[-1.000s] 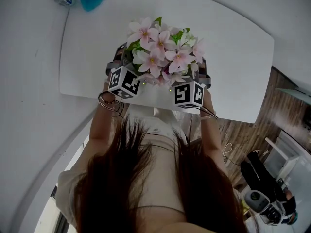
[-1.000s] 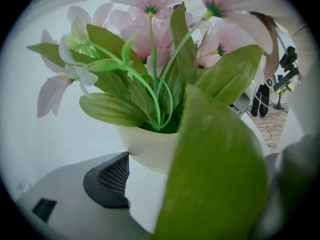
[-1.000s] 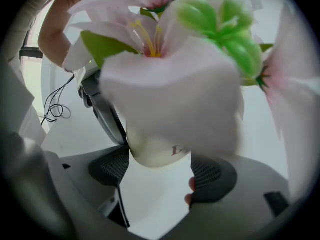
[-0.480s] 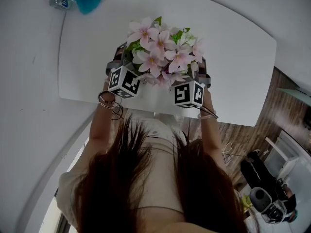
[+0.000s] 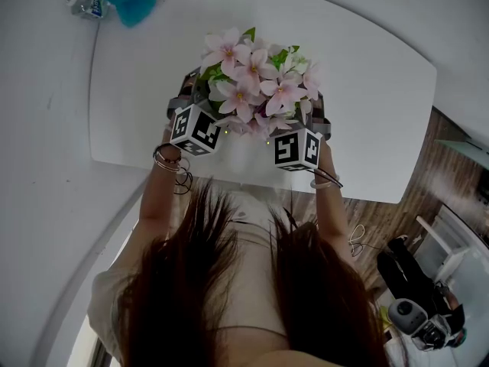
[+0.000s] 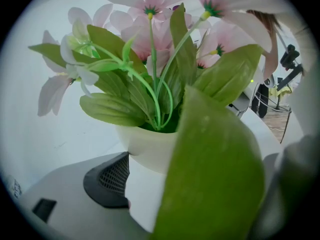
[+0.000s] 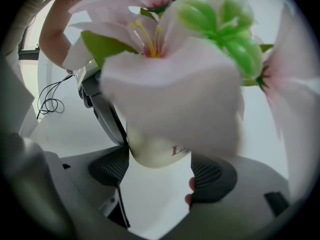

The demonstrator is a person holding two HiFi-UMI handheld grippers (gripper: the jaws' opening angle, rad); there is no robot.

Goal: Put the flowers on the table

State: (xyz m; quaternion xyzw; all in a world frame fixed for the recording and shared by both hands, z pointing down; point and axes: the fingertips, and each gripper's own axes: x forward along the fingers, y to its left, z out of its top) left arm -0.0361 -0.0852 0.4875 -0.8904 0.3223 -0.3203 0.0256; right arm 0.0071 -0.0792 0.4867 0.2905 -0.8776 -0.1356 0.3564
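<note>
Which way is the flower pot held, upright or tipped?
Upright. In the left gripper view the white pot has its rim on top, roughly level, and the green stems rise up from it.

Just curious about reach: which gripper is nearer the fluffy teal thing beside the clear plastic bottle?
Left. The left gripper holds the white flower pot on the side toward the fluffy teal thing; the right gripper holds its opposite side, farther off.
</note>
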